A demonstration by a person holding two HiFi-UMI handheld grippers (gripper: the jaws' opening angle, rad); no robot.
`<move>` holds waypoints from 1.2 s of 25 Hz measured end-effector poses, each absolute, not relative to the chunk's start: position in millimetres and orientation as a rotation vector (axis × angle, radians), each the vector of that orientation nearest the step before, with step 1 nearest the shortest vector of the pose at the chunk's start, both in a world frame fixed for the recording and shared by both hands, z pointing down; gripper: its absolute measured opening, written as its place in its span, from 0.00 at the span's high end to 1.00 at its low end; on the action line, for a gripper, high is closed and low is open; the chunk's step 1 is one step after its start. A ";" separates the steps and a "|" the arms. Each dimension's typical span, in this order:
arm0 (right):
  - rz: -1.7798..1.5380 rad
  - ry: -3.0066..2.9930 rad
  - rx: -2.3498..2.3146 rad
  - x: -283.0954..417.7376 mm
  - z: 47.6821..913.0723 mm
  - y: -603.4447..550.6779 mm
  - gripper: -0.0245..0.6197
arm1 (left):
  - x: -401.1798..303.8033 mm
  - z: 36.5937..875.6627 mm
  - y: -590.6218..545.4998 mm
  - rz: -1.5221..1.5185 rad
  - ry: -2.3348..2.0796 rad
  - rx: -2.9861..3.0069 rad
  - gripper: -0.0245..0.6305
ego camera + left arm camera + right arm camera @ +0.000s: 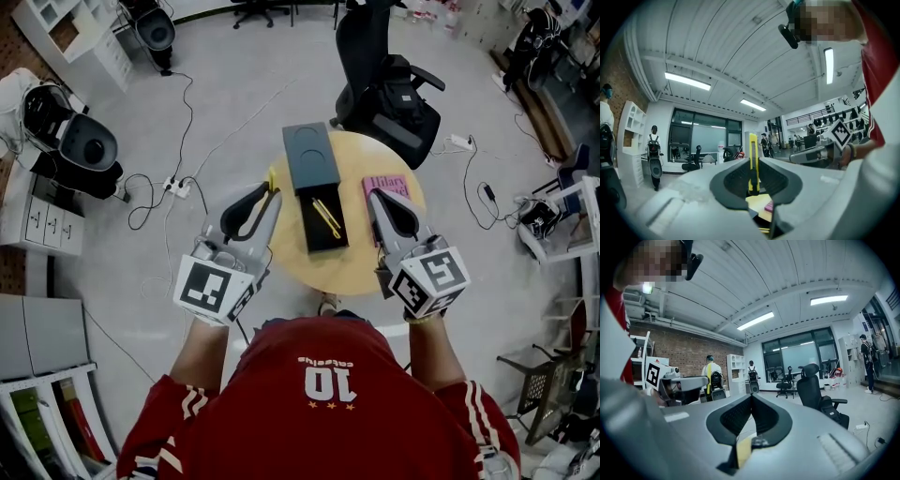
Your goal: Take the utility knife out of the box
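While level, left gripper clamps utility knife | right gripper level, closed

One bench bears one open box, one grey lid and one pink book. One yellow knife. Two grippers: left gripper, right gripper. One black chair stands at the bench's far side.

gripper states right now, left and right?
Left gripper: closed on the yellow utility knife.
Right gripper: closed, nothing between the jaws.
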State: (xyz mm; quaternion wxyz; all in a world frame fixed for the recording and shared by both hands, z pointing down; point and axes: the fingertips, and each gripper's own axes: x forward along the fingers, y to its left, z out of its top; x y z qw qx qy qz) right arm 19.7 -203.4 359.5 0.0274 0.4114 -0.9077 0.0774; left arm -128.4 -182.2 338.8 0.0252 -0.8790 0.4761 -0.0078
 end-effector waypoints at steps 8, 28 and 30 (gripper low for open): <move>0.229 -2.794 1.146 4.2 383.6 -209.6 0.91 | -136.2 342.5 -188.2 0.035 1.509 -2.742 0.87; 0.395 -2.534 0.848 -21.6 556.4 -276.1 0.64 | -124.6 359.2 -227.1 0.033 1.526 -2.770 0.87; 0.440 -2.477 0.820 -21.2 589.7 -283.9 0.63 | -122.9 361.9 -231.0 0.022 1.523 -2.775 0.87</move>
